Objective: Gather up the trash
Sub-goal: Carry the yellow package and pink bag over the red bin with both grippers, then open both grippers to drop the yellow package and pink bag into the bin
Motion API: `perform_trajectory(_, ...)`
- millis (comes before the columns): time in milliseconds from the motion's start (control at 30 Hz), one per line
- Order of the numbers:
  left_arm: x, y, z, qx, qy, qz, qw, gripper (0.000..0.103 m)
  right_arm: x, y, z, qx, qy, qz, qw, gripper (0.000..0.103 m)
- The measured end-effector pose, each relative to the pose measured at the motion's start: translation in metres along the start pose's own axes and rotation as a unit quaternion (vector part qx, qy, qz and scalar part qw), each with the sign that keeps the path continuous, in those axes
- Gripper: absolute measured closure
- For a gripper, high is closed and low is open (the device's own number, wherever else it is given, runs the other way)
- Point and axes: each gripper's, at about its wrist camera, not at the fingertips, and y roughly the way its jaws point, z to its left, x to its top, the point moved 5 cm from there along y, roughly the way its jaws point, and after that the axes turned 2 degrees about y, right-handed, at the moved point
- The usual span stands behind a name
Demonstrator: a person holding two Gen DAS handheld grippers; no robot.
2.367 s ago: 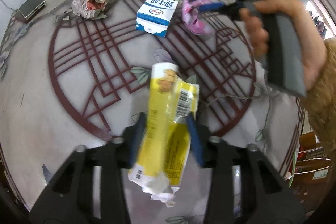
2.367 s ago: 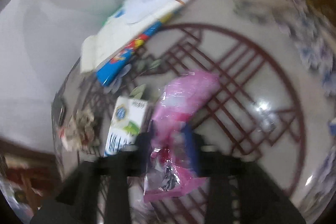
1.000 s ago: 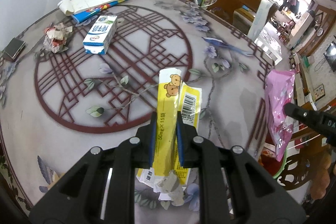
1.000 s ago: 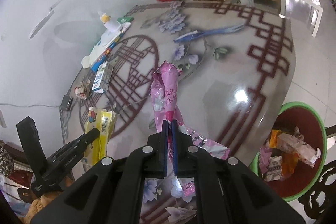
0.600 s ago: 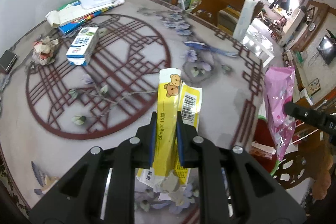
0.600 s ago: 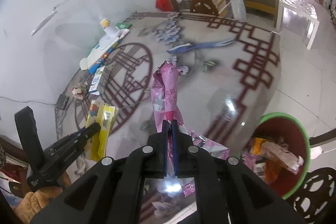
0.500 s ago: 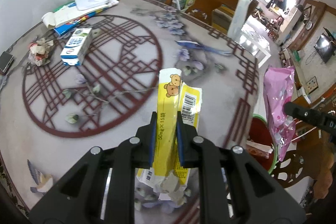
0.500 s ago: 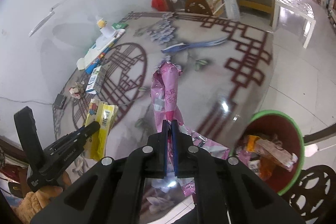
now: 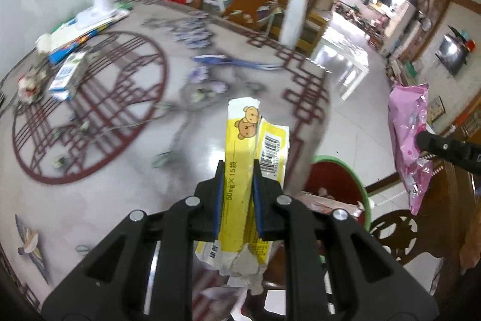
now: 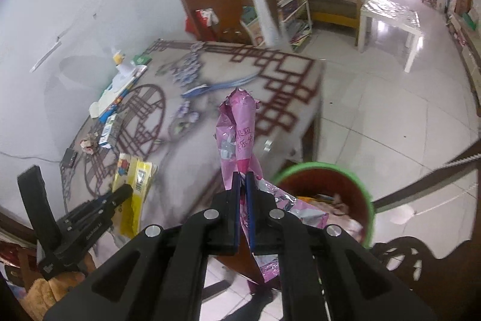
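Note:
My left gripper is shut on a yellow wrapper with a bear print and holds it above the table edge; the wrapper also shows in the right wrist view. My right gripper is shut on a pink foil wrapper, also visible at the right of the left wrist view. A green-rimmed red trash bin with several wrappers inside stands on the floor just past the table edge, below both grippers; it shows in the left wrist view too.
On the patterned table, at the far left, lie a milk carton, a crumpled paper ball and a stack of booklets with a white bottle. A wooden chair, a bookshelf and a white side table stand beyond.
Both grippers have moved right, off the middle of the table toward its edge, each still holding its wrapper. The trash bin has come closer, under them.

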Motion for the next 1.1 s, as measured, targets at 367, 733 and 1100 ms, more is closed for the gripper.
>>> perform_trajectory(367, -0.003, 0.017, -0.117, -0.051, 0.036, 0.015, 0.9979, 0.087, -0.012, -0.027, -0.070, 0.007, 0.025, 0.018, 1.000, 0.098)
perform_trajectory(733, -0.023, 0.057, -0.157, -0.056, 0.061, 0.068, 0.9942, 0.087, -0.034, -0.005, -0.111, 0.032, 0.081, 0.080, 0.993, 0.096)
perform_trajectory(1100, -0.011, 0.055, -0.161, -0.045, 0.086, 0.031, 0.9948, 0.016, -0.032, -0.015, -0.129, 0.013, 0.118, 0.062, 0.991, 0.041)
